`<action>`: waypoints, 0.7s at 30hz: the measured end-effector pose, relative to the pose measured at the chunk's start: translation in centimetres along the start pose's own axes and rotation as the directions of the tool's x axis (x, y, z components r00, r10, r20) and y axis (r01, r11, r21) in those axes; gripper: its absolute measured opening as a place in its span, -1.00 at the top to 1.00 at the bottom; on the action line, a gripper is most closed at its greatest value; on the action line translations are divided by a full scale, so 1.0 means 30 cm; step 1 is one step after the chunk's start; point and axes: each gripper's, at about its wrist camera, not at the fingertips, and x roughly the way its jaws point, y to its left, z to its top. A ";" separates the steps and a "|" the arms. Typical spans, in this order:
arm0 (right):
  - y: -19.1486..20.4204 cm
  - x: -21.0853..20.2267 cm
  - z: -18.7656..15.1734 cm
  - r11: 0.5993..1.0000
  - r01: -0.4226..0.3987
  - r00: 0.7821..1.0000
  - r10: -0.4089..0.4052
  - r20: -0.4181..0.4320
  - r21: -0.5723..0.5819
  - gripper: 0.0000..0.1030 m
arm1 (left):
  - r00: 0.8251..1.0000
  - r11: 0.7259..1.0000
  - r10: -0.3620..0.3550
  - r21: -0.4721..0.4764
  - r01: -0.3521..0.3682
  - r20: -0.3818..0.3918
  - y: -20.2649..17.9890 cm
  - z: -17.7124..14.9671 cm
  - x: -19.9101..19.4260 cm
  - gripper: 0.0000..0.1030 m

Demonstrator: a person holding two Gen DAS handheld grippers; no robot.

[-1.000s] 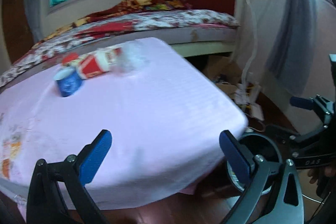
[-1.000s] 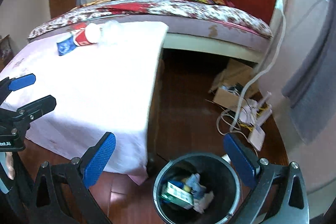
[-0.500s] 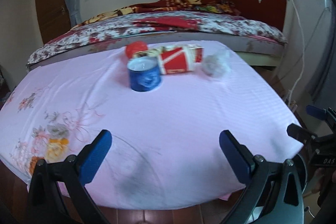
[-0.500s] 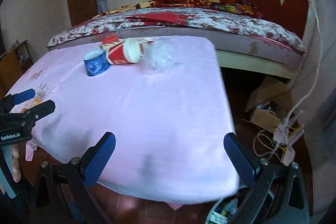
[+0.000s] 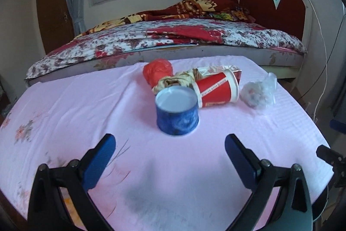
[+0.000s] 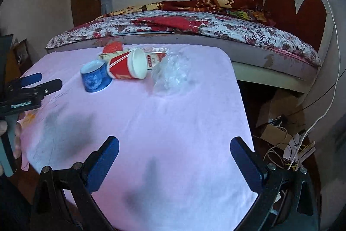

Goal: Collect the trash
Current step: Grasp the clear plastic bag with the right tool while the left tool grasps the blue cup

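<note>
The left gripper (image 5: 169, 152) hangs over the near part of the pink-covered surface (image 5: 64, 105). Its jaws stand spread, have just been closing slightly, and nothing lies between them. The right gripper (image 6: 174, 155) hangs over the near right part of the same surface (image 6: 173, 122), jaws spread wide and empty.

The trash lies in one cluster ahead of both pairs of jaws, toward the far edge:
- Blue tub (image 5: 177, 110): upright, mouth up, directly ahead of the left jaws and the nearest item to them. From the right jaws it sits ahead and to the left (image 6: 95, 76).
- Red cup (image 5: 217, 90): on its side, touching the tub on its far right side (image 6: 127, 67).
- Crumpled wrapper (image 5: 173, 80): just behind the tub.
- Red wad (image 5: 157, 71): behind the wrapper, at the far side of the cluster.
- Clear bag (image 5: 259, 92): crumpled, right of the cup and slightly apart from it, near the right edge. It lies ahead of the right jaws (image 6: 170, 74).

Open cloth separates both pairs of jaws from the cluster. The left half of the surface is bare apart from a flower print. The far edge runs along the bed (image 5: 173, 38). Past the right edge the floor holds cardboard and cables (image 6: 281, 135). In the right wrist view, the left gripper shows over the left edge (image 6: 32, 86), with a hand (image 6: 13, 135) below it.
</note>
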 end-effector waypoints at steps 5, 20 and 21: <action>-0.023 0.062 0.067 1.000 -0.002 1.000 0.002 0.005 0.008 -1.00 | 1.000 1.000 0.001 0.016 -0.001 -0.022 -0.034 0.043 0.078 -0.81; 0.027 0.460 0.329 1.000 -0.023 0.993 0.023 -0.119 0.003 -0.89 | 0.993 0.994 -0.058 -0.097 0.048 -0.103 0.038 0.082 0.306 -0.72; 0.032 0.494 0.334 1.000 -0.022 0.990 0.021 -0.140 -0.003 -0.83 | 0.992 0.994 -0.061 -0.093 0.051 -0.108 0.037 0.083 0.315 -0.70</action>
